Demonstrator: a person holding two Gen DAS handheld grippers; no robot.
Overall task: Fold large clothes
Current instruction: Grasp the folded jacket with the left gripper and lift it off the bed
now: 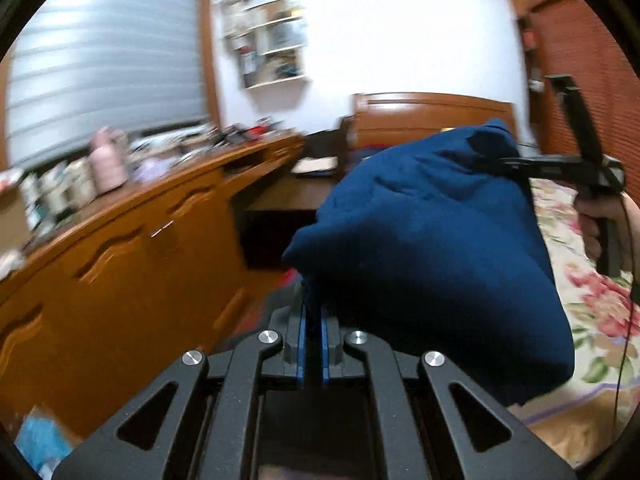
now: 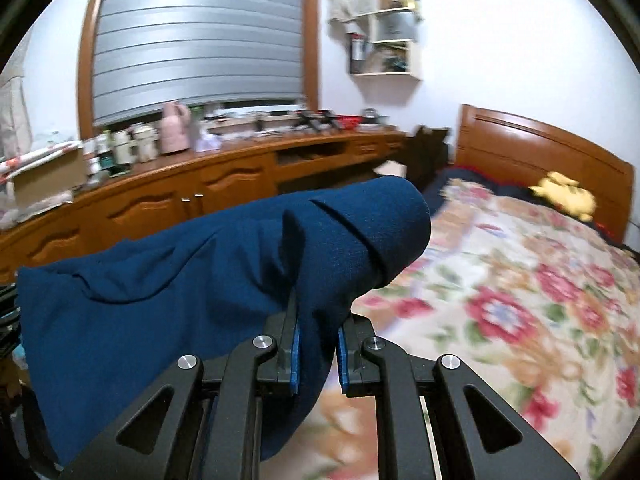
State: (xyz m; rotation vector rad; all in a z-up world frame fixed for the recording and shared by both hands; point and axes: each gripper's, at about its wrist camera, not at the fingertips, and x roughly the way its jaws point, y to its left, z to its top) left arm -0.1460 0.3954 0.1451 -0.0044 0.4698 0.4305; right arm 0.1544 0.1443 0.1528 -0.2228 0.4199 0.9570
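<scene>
Black linkage fingers of my left gripper (image 1: 313,320) pinch a lower edge of the dark blue cloth garment (image 1: 432,240), pads pressed together on it. My right gripper (image 2: 318,340) clamps another bunch of that same blue fabric (image 2: 224,276), which hangs in the air between both grippers, above the floral quilted bedspread (image 2: 520,300) and near the long orange-brown wooden cabinet (image 2: 168,200)

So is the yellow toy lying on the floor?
No, the yellow toy lies on the bed near the wooden headboard.
</scene>
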